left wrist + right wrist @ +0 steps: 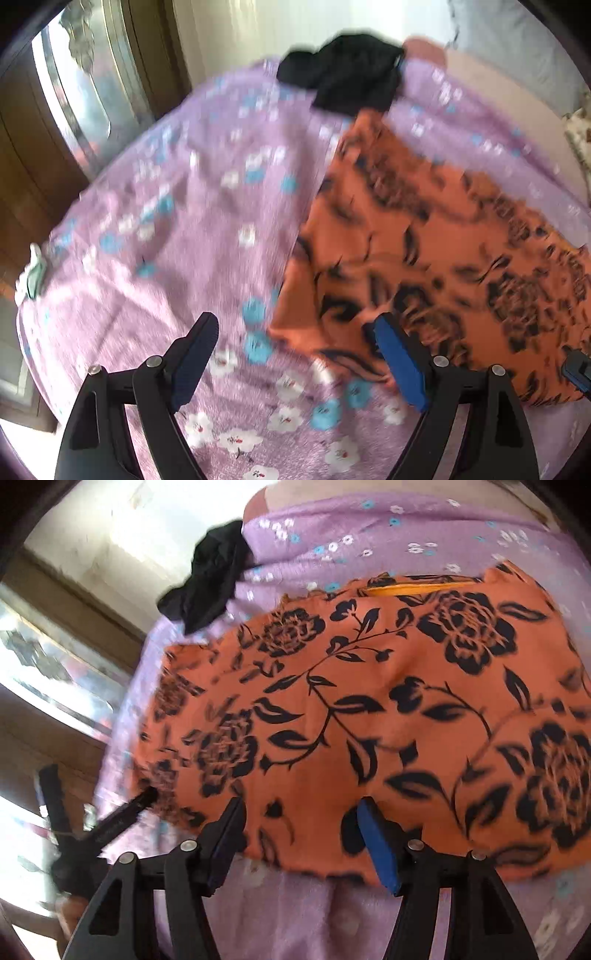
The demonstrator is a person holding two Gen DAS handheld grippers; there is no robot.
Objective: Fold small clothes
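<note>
Find the orange flowered garment [424,240] spread fairly flat on the purple blanket [177,221], well short of the black garment [347,77] bunched at the far edge. Note the left gripper [295,325] spread wide and holding nothing, hovering at the orange garment's near left corner, half over cloth and half over bare blanket. Note the right gripper [301,808] likewise wide and empty, poised at the near hem, further along toward the middle. Contact with the fabric: impossible to tell from either view, partly for blur.

Probably about to pinch the near hem at two spots for a first fold. To do that well:

- Shift the right gripper outward toward the near right corner, for a straight hem rather than a sagging one.
- Come down low and shallow, sliding one finger under the hem alone and leaving the plush blanket out of the bite.
- Close fully on both sides before lifting at all.
- Raise both grips together and level, with light tension across the limp cloth.
- Carry the hem toward the far edge, lay edge on edge, and stop short of the black garment.
- Release only with the layers lined up, then smooth outward.
</note>
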